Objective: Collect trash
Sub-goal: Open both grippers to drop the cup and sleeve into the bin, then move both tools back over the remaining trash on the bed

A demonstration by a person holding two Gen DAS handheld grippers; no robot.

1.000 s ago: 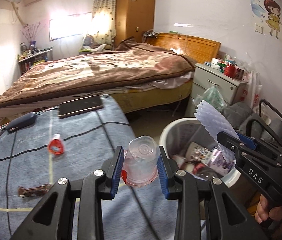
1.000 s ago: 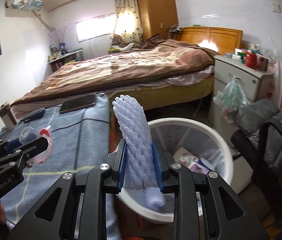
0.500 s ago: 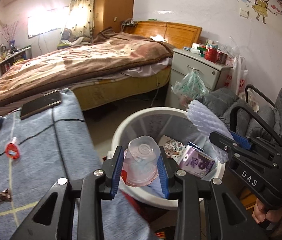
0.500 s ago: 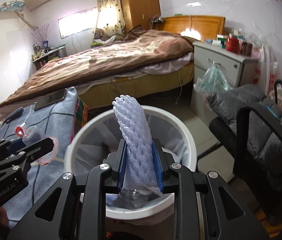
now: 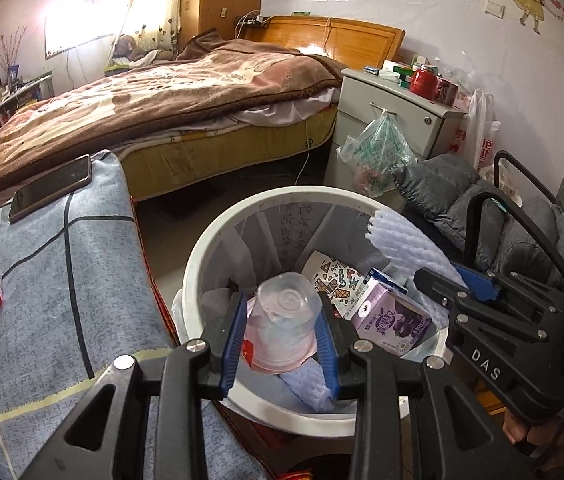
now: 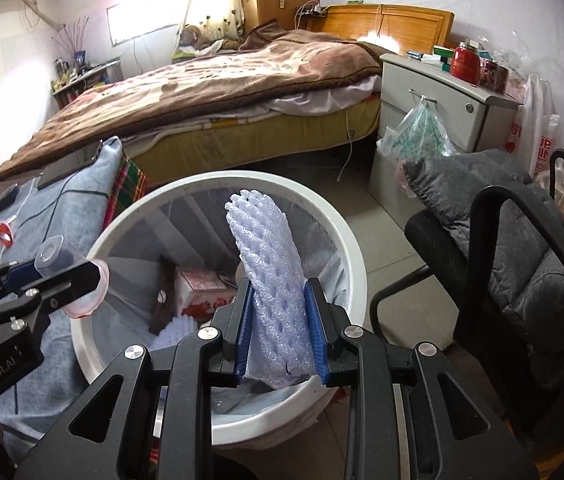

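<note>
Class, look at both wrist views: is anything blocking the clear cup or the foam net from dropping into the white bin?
Nothing visible blocks either. The clear plastic cup in the left tool, whose jaws have just been opening, and the foam net in the right tool both hang over the white bin's open mouth, above only earlier trash.

A clear, glossy thin-plastic cup (image 5: 282, 320) is catching the light beside a white foam net sleeve (image 6: 270, 280) showing a rough, open mesh. The round white plastic bin (image 5: 202, 256) is looking smooth and faintly shiny. A purple paper drink carton (image 5: 391, 322) is gleaming slightly, and the grey-blue checked cloth (image 5: 62, 280) is lying matt.
</note>
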